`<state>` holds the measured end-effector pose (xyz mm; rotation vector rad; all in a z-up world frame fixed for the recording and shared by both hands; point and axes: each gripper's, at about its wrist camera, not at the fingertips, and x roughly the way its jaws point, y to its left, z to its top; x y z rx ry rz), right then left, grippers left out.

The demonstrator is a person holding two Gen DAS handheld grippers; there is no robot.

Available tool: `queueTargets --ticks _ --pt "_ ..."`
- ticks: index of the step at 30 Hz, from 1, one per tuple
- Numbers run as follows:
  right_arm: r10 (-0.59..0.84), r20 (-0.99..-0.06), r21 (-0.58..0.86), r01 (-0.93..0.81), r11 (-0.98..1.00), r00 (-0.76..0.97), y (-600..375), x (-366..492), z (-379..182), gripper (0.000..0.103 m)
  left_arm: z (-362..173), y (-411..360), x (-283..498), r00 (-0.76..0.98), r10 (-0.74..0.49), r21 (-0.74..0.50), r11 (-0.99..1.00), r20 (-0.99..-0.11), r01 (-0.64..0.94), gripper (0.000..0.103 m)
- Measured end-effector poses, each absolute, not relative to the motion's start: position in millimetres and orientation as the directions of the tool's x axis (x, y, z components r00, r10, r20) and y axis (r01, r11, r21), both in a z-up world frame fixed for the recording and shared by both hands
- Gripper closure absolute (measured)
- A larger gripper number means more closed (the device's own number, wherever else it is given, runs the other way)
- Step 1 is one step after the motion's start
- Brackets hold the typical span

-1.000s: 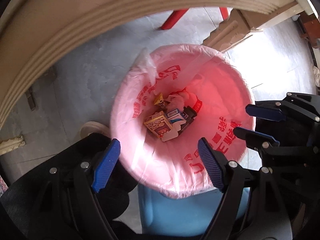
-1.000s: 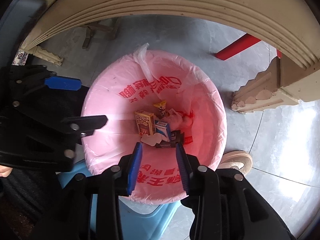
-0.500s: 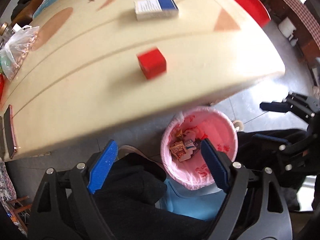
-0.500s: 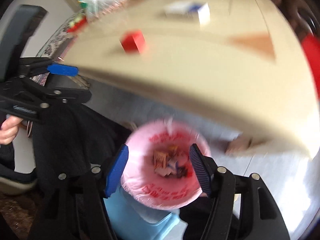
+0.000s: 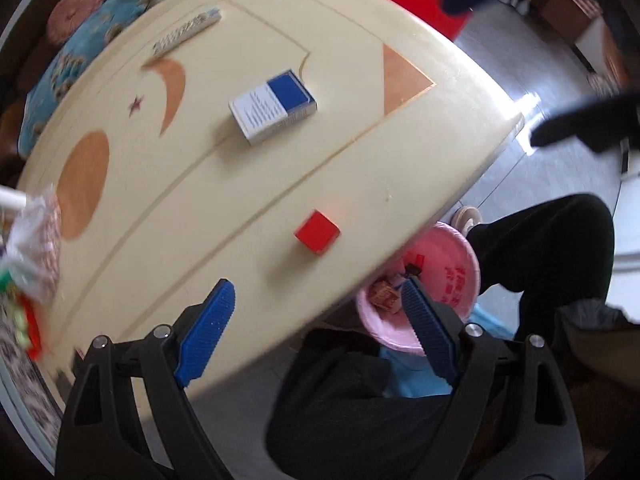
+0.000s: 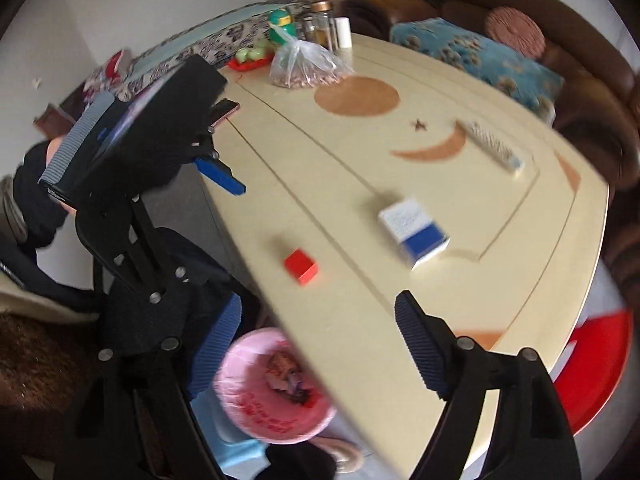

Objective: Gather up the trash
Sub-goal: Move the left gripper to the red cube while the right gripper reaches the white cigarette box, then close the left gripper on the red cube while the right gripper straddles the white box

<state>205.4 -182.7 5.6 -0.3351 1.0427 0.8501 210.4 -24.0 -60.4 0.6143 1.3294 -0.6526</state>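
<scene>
Both claws, spread and empty, have risen from the bin to the worktop; beside the bin, the red block looks next.

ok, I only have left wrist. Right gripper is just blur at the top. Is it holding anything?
Observer: No. The right wrist view shows the right gripper open and empty, over the near edge of the table.
Operator: What's past the plastic bag? My view cuts off there.
Observer: Behind the plastic bag stand glass jars and a white cylinder.
Operator: Anything on the table close to my gripper?
Observer: What looks like a phone lies at the table edge, just beyond the left gripper.
</scene>
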Motion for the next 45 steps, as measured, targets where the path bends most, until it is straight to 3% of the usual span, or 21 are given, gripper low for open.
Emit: queueTargets --ticks 6,19,45 --pt "0.419 -0.891 0.122 -0.796 0.592 0.175 -171 251 -3 0.026 -86 -32 223 0.071 -0.088 0.009 0.563 -0.994 0.827 0.02" --pt "0.354 -0.935 0.205 -0.785 0.584 0.019 -166 344 -87 0.026 -141 -45 240 -0.035 -0.119 -0.081 0.407 -0.992 0.91 0.02" --pt "0.185 -0.981 0.141 -0.866 0.479 -0.057 -128 380 -169 0.026 -177 -55 247 -0.169 -0.175 -0.215 0.286 -0.97 0.934 0.02"
